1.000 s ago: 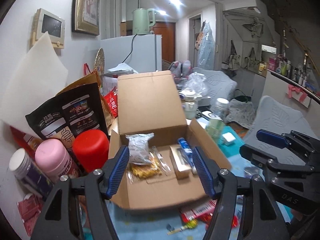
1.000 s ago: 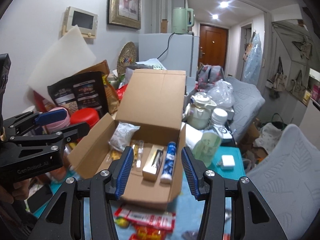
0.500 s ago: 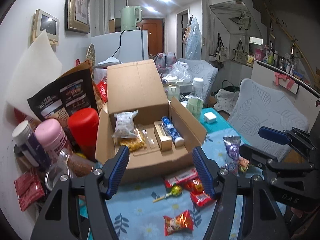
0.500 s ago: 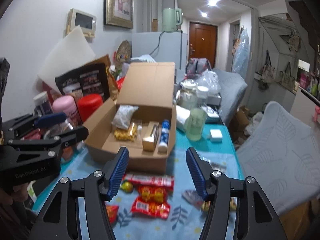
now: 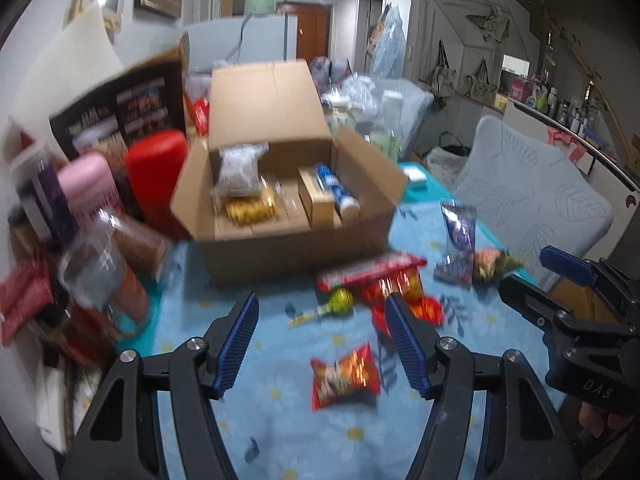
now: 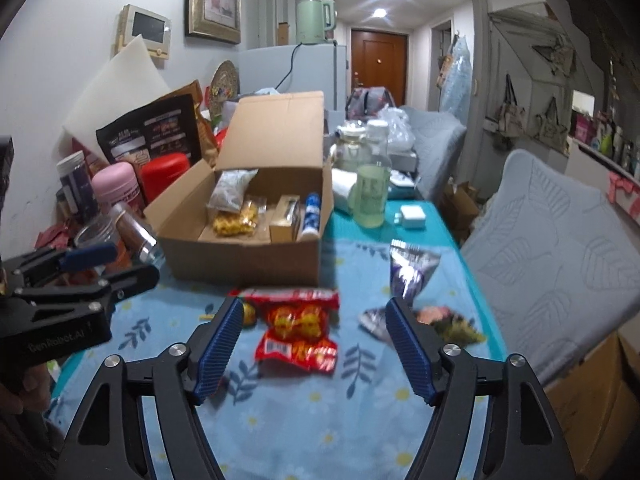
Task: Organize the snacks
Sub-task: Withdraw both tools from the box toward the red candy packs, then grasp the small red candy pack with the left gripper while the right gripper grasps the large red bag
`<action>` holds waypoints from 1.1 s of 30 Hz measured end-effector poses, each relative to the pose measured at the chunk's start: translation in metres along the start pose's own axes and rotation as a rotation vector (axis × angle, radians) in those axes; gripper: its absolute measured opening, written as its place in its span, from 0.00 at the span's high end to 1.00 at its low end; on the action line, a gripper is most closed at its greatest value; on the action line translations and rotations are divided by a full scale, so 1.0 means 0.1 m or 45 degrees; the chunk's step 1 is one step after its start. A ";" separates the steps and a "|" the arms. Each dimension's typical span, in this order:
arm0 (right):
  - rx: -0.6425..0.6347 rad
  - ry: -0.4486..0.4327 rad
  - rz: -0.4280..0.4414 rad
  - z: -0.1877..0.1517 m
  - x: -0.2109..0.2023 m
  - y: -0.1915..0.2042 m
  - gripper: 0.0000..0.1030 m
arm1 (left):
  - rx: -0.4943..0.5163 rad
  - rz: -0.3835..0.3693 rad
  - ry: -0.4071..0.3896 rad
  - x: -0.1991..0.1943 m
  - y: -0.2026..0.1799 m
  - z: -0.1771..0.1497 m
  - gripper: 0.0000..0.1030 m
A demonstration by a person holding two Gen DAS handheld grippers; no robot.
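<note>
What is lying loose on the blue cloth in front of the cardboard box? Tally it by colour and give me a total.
Red packets: 4
Purple packets: 2
Pink-and-green packet: 1
Green lollipop: 1
Total: 8

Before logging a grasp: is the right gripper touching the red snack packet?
Apart. The right wrist view shows the right gripper, opening, with bare cloth between both fingers and the red snack packet.

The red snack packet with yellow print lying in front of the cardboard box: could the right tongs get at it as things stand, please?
Probably yes. The red snack packet with yellow print lies flat on the blue flowered tablecloth, nothing over it, and the right tongs are opening, empty, around it.
</note>
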State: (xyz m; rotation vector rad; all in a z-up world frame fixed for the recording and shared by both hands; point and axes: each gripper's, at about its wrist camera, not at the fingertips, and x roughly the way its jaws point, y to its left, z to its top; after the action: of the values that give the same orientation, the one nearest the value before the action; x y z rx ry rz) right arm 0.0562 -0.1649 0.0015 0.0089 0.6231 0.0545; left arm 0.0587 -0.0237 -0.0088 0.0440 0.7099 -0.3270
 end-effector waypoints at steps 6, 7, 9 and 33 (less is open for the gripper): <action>0.044 0.104 0.101 -0.32 0.18 0.03 0.28 | -0.067 -0.075 0.098 0.17 0.06 -0.29 0.37; 0.060 0.123 0.120 -0.38 0.22 0.03 0.28 | -0.079 -0.096 0.116 0.22 0.07 -0.34 0.37; 0.092 0.163 0.150 -0.47 0.30 0.01 0.28 | -0.088 -0.113 0.145 0.29 0.06 -0.42 0.37; 0.054 0.316 0.113 -0.69 0.78 -0.28 0.24 | -0.085 -0.069 0.301 0.98 -0.05 -0.61 0.48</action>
State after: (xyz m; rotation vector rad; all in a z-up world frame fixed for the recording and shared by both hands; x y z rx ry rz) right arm 0.0806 -0.1889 -0.1006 0.0721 0.8716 0.1298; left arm 0.0881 -0.0465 -0.1177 -0.0002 0.9572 -0.3530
